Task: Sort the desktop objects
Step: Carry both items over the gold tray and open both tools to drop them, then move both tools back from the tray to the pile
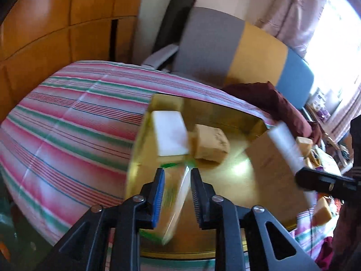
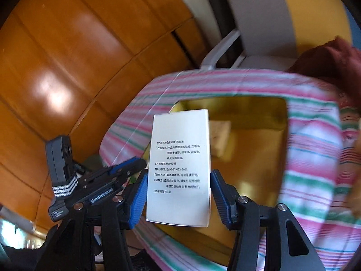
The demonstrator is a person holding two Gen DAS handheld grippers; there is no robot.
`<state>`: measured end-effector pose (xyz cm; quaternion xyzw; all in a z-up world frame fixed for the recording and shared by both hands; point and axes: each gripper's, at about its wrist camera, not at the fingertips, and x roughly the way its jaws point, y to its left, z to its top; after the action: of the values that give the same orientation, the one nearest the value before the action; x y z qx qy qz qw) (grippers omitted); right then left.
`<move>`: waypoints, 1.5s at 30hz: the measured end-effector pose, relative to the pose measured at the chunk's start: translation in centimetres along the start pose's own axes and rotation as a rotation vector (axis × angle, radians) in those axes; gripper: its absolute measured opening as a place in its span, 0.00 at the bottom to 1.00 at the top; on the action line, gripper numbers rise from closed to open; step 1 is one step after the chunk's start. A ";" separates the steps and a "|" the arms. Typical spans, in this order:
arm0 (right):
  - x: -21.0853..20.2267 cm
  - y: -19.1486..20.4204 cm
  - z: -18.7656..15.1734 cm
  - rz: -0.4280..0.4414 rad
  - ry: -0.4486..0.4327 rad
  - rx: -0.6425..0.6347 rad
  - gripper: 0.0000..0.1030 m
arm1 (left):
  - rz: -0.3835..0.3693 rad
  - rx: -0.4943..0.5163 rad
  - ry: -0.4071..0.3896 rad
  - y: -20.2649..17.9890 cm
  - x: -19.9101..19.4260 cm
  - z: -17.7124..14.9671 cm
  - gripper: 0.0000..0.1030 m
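Note:
A shallow gold tray sits on a pink-and-green striped cloth. In it lie a white box and a tan block. My left gripper hangs over the tray's near side. A blurred green-and-cream box is tilted between its jaws, leaning on the left pad with a gap to the right one. My right gripper is shut on an upright white box with printed text above the tray. The left gripper shows at the left of the right wrist view.
More tan blocks lie on the cloth right of the tray. A maroon cloth is heaped at the far right, before a grey, yellow and blue chair. Wooden cabinet doors stand to the left.

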<state>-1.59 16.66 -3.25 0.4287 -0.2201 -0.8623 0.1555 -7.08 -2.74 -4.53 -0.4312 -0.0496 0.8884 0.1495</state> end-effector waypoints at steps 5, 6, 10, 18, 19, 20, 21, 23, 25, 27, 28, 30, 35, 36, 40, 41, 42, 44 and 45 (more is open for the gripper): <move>2.3 0.9 -0.6 0.019 0.041 0.010 0.55 | 0.034 -0.007 -0.007 0.9 -0.7 -0.4 0.28; 2.5 1.0 -0.9 0.020 0.047 0.012 0.56 | 0.042 -0.008 -0.005 1.0 -0.8 -0.5 0.28; 2.4 1.6 -1.6 -0.059 0.047 -0.019 0.66 | 0.047 -0.010 -0.017 0.9 -1.7 -0.6 0.29; 0.6 4.0 -2.0 -0.339 -0.043 -0.145 0.76 | 0.045 0.033 -0.068 -0.8 -4.1 -0.3 0.34; 0.3 4.4 -2.1 -0.367 -0.058 -0.161 0.77 | 0.041 0.037 -0.069 -1.0 -4.3 -0.3 0.35; -0.1 4.7 -2.2 -0.399 -0.076 -0.181 0.78 | 0.039 0.041 -0.069 -1.2 -4.3 -0.2 0.35; -0.4 5.0 -2.3 -0.425 -0.086 -0.194 0.78 | 0.039 0.047 -0.068 -1.5 -4.4 -0.2 0.35; -1.1 5.4 -2.4 -0.471 -0.105 -0.223 0.79 | 0.037 0.057 -0.065 -1.9 -4.4 -0.3 0.35; -1.7 5.7 -2.6 -0.521 -0.126 -0.248 0.80 | 0.038 0.068 -0.062 -2.4 -4.5 -0.4 0.35; -2.5 5.9 -2.7 -0.558 -0.145 -0.273 0.80 | 0.035 0.081 -0.059 -2.9 -4.4 -0.4 0.35; -2.8 6.0 -2.8 -0.574 -0.154 -0.281 0.80 | 0.033 0.086 -0.058 -3.1 -4.4 -0.4 0.35; -3.3 5.9 -2.8 -0.600 -0.168 -0.291 0.80 | 0.029 0.096 -0.052 -3.6 -4.4 -0.4 0.35; -4.6 5.5 -2.9 -0.642 -0.193 -0.302 0.81 | 0.019 0.126 -0.047 -4.8 -4.2 -0.4 0.35; -4.9 5.3 -2.9 -0.653 -0.196 -0.303 0.81 | 0.017 0.135 -0.045 -5.2 -4.1 -0.3 0.35; -5.8 4.3 -2.8 -0.677 -0.204 -0.290 0.81 | 0.006 0.158 -0.036 -6.4 -3.7 -0.2 0.35; -6.0 4.1 -2.7 -0.684 -0.204 -0.286 0.81 | 0.004 0.164 -0.035 -6.7 -3.6 -0.2 0.35; -6.2 3.8 -2.7 -0.692 -0.204 -0.284 0.81 | 0.001 0.170 -0.032 -7.0 -3.4 -0.2 0.35; -6.6 3.3 -2.6 -0.713 -0.206 -0.278 0.81 | -0.009 0.180 -0.027 -7.6 -3.2 -0.1 0.35; -6.9 2.9 -2.6 -0.726 -0.205 -0.274 0.81 | -0.011 0.185 -0.025 -7.8 -3.0 -0.1 0.35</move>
<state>4.78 16.73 1.46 0.3658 0.0484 -0.9208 -0.1261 -3.50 3.75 -0.60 -0.4040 0.0284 0.8937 0.1932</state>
